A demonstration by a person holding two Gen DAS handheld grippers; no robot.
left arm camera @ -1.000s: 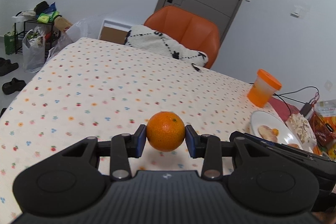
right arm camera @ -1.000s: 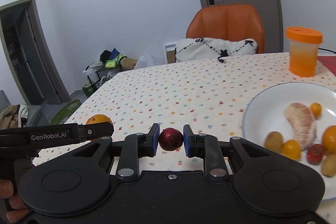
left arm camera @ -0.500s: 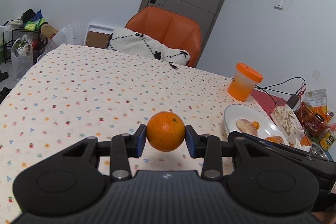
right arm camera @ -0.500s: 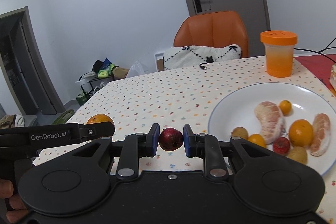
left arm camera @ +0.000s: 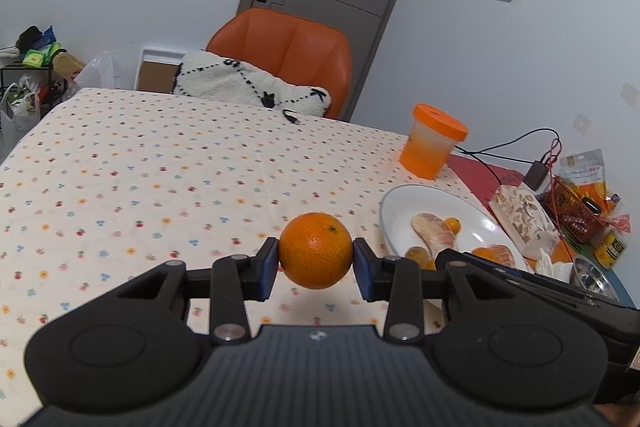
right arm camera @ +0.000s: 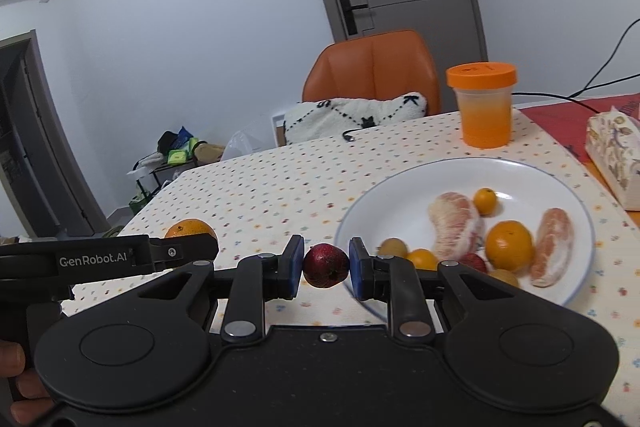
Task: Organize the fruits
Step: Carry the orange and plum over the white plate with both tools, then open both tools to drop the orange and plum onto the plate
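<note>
The left gripper [left arm camera: 315, 264] is squeezing an orange [left arm camera: 315, 255] tight, and the right gripper [right arm camera: 325, 269] is pinching a small red fruit [right arm camera: 325, 265], probably going to the plate [right arm camera: 404, 199].

The left tongs [left arm camera: 315, 261] are level above the tabletop, their blue pads [left arm camera: 267, 268] pressed against either side of an orange [left arm camera: 315, 250]. The right tongs [right arm camera: 325, 267] are level too, pinching a small dark red fruit [right arm camera: 325, 265]. A hand [right arm camera: 18, 379] grips the left tongs' handle.
</note>
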